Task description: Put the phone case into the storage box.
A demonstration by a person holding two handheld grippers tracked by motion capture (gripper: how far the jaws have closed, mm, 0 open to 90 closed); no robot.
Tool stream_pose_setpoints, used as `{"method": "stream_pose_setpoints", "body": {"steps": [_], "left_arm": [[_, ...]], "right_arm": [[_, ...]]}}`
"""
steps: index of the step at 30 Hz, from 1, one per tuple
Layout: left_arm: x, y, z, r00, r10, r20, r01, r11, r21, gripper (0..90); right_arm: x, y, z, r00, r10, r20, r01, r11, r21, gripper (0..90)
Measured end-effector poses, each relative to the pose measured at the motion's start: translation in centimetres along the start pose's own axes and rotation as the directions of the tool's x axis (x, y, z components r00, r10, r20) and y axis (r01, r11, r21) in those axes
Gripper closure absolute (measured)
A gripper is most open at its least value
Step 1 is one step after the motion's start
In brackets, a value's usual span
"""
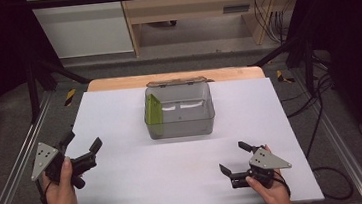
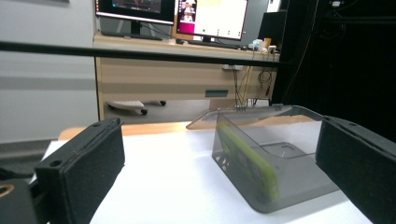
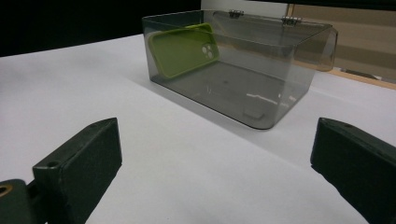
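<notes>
Smoked-grey clear plastic box (image 1: 180, 111), lid thrown back on its hinges, standing on the white bench (image 1: 120, 113) toward the far edge. Inside, a lime-green phone case (image 1: 153, 113) propped on its long edge, leaning against the box's left wall, camera cut-out showing in the right gripper view (image 3: 183, 49). Rest of the box floor bare, save for a pale glint.

Nearer than the box and off to its left, left gripper (image 1: 81, 140) held in a hand (image 1: 61, 196) at the bench's left edge, jaws spread wide and grasping nothing, nosed toward the box. In the left gripper view, box (image 2: 280, 154) framed between the two black jaws, well apart from them, case (image 2: 247, 161) tilted against the near wall.

Nearer than the box and off to its right, right gripper (image 1: 234, 158) held in the other hand (image 1: 273, 193), jaws likewise released and empty, well short of the box. Seen from there, box (image 3: 243, 70) standing clear of both jaws, white bench between.

Beyond the box, a wooden desk (image 2: 177, 74) with lit monitors (image 2: 212, 18) and trailing cables.
</notes>
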State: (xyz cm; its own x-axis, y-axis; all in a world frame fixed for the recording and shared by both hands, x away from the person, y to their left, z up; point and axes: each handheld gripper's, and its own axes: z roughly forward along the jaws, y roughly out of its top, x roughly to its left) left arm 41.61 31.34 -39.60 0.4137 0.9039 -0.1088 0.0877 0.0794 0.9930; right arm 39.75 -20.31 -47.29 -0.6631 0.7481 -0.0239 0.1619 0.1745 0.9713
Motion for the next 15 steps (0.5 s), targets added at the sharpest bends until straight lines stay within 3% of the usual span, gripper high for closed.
{"method": "stream_pose_setpoints", "body": {"steps": [15], "left_arm": [[0.0,-2.2,-1.3,1.0000,-0.009,-0.005,0.009,0.9999,0.012,1.1]], "right_arm": [[0.0,0.0,-0.1,1.0000,0.000,0.001,0.000,1.000,-0.002,2.2]]}}
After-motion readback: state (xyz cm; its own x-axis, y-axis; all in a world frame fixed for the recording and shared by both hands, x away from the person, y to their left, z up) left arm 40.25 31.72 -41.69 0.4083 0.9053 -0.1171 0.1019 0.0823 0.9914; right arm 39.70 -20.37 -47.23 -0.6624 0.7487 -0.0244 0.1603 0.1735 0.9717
